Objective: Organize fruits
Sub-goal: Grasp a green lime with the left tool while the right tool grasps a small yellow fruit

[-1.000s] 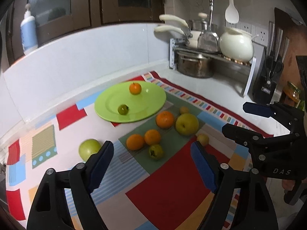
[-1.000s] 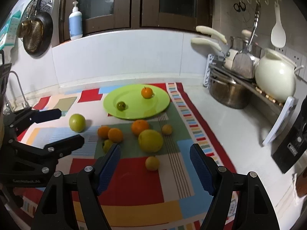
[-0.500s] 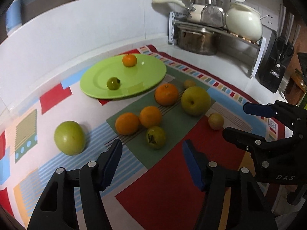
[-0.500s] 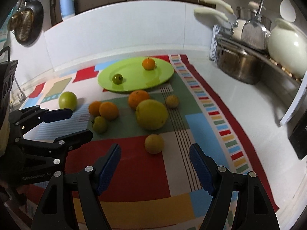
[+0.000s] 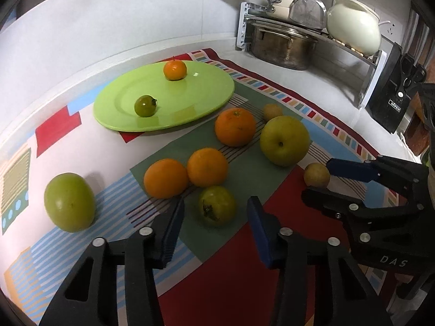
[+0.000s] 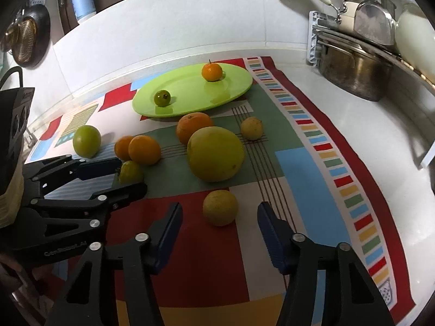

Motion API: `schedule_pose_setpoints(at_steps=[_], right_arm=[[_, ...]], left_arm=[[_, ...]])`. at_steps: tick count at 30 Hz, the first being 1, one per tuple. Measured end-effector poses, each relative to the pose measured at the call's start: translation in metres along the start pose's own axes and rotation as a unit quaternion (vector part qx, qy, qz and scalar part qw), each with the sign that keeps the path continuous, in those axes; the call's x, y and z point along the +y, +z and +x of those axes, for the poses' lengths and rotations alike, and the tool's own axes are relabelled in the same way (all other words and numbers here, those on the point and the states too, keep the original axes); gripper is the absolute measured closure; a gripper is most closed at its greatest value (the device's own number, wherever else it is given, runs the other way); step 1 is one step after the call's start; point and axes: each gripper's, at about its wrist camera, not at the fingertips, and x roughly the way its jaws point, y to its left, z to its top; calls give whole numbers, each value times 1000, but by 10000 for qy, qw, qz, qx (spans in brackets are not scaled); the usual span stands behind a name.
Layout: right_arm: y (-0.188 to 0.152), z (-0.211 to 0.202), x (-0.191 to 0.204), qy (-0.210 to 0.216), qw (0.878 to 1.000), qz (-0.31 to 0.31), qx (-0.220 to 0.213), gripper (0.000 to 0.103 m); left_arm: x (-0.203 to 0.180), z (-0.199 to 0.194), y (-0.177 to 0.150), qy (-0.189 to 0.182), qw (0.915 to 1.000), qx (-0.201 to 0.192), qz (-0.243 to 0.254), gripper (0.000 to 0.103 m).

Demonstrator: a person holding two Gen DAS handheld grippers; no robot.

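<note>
A green plate at the back of the patterned mat holds a small orange and a small green fruit. Loose on the mat lie several oranges, a big yellow-green fruit, a green apple and small yellow fruits. My left gripper is open, its fingers either side of a green tomato-like fruit. My right gripper is open around a small yellow fruit, which shows in the left wrist view.
A steel pot, pans and a white kettle stand on a rack at the back right. A knife block stands on the white counter to the right. A white backsplash runs behind the mat.
Both grippers have moved forward and down toward the fruit. The left one now straddles the green fruit and the right one straddles the small yellow fruit. Both stay open.
</note>
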Motion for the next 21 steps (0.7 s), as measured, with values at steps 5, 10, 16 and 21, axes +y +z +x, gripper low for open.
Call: schedule_pose_setpoints(at_steps=[5,10,16,21], right_arm=[[0,4,0,38,10000,34,32,60],[0,5,-1,73,9999,49,62,74],[1,-1,1,98,10000,5,6,74],[4,-13,5,141,9998,-25,-103,74]], left_arm=[[1,3,1,-50,10000,34,-73,68],[0,3,0,-74,9999,7,-89,74],[-2,-3,-2,-120,9999,-34,-87,74],[-3,-16,-2,-117,9998,-158,-96,74]])
